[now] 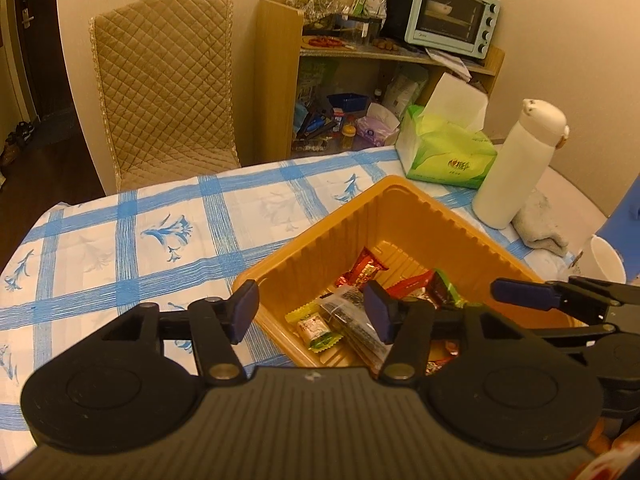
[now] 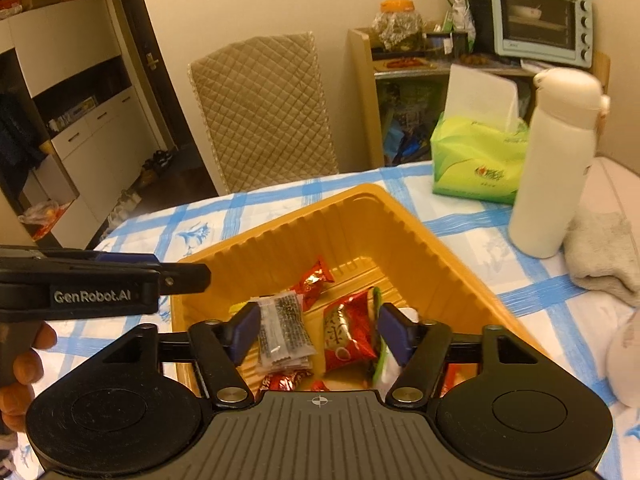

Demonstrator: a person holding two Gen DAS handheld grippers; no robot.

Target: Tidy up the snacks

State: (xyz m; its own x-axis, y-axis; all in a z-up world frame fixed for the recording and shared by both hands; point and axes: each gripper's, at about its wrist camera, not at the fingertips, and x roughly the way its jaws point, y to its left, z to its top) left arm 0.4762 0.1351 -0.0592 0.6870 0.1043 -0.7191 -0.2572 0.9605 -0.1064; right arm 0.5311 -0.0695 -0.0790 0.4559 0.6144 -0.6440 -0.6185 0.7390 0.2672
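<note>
An orange plastic tray (image 1: 404, 200) sits on the blue-checked tablecloth and holds several wrapped snacks: a red packet (image 1: 366, 268), a clear packet of dark seeds (image 1: 352, 316) and a green-yellow candy (image 1: 316, 330). My left gripper (image 1: 312, 312) is open and empty above the tray's near left corner. My right gripper (image 2: 316, 330) is open and empty above the tray (image 2: 360, 208), over the seed packet (image 2: 282, 324) and a red packet (image 2: 346, 332). The right gripper also shows in the left wrist view (image 1: 532, 294), and the left gripper in the right wrist view (image 2: 168, 274).
A white bottle (image 1: 520, 168) and a green tissue box (image 1: 448, 152) stand behind the tray, with a grey cloth (image 1: 544, 224) beside the bottle. A quilted chair (image 1: 164, 80) stands at the table's far side. A cluttered shelf with a toaster oven (image 1: 452, 12) is behind.
</note>
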